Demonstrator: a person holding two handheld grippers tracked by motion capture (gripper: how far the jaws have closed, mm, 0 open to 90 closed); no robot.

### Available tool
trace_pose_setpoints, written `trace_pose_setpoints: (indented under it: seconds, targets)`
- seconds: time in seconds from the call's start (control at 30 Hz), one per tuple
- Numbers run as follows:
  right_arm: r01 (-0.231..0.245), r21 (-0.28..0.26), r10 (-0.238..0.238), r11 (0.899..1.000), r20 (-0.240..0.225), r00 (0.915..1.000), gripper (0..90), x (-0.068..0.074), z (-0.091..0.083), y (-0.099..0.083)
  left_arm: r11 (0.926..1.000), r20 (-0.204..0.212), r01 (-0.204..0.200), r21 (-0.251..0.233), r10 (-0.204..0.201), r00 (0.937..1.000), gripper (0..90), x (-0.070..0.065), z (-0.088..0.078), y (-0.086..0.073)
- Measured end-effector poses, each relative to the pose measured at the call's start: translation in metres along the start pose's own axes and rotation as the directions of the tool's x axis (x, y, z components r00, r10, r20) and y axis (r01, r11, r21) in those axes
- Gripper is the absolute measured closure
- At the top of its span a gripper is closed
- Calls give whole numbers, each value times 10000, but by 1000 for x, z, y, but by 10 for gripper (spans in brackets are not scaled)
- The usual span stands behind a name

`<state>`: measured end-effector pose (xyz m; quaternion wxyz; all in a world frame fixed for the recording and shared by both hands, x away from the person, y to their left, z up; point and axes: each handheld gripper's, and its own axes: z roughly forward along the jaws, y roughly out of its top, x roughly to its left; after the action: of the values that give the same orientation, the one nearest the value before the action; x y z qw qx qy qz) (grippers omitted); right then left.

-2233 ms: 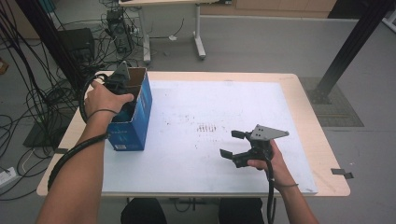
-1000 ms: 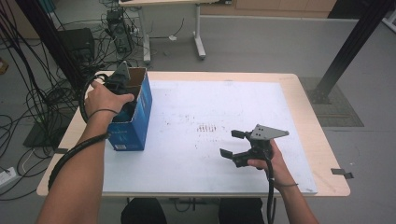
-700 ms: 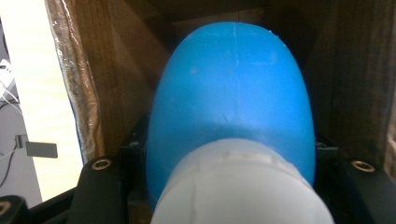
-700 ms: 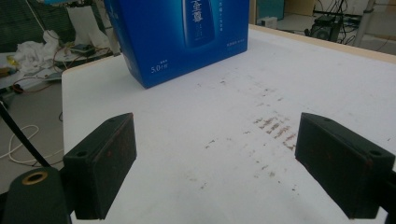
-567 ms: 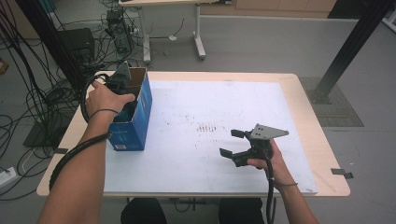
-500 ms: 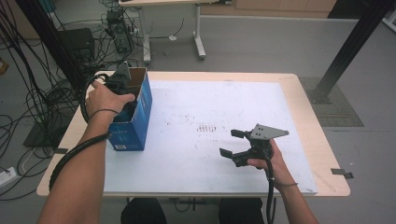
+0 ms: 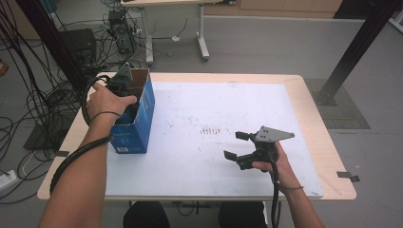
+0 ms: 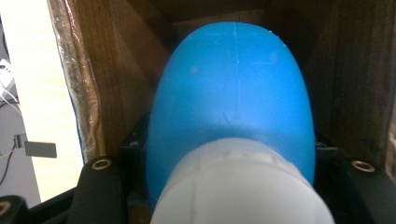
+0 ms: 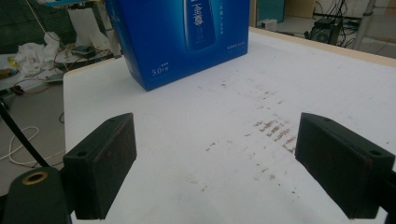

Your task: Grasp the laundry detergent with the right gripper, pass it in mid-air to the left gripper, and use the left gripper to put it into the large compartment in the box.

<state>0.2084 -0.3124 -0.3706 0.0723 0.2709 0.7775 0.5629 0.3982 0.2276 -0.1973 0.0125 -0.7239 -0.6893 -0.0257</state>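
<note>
An open blue cardboard box (image 7: 138, 118) stands on the left side of the table; the right gripper view has it as the blue box (image 9: 187, 32) ahead. My left gripper (image 7: 122, 83) reaches down into it, its jaws hidden in the high view. Inside the brown box walls (image 8: 116, 79), the left gripper (image 8: 231, 161) is shut on a blue bottle (image 8: 233, 88) with a white cap (image 8: 238, 191). My right gripper (image 7: 236, 145) rests low over the white sheet at the right, pointing left; it stands open (image 9: 215, 172) with nothing between its pads.
A white sheet (image 7: 214, 104) covers most of the wooden table (image 7: 328, 156), with reddish-brown marks (image 7: 211, 130) near its middle. Cables (image 7: 43, 104) lie on the floor to the left. A black post (image 7: 351, 47) stands beyond the far right corner.
</note>
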Motion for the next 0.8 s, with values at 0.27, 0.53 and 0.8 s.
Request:
trace_pose_setpoints:
  seconds: [0.27,0.53,0.8]
  targets:
    - [-4,-14,4,10000,47,10000,126,-1,-1,-1,10000,15,67,11,-67,10000,378,0,0,1]
    - [11,-13,-11,10000,12,10000,126,-2,0,0,10000,-3,64,8,-64,10000,378,0,0,0]
    - [30,-1,-30,10000,-18,10000,126,-1,1,1,9999,7,92,-54,-92,10000,378,1,0,-2]
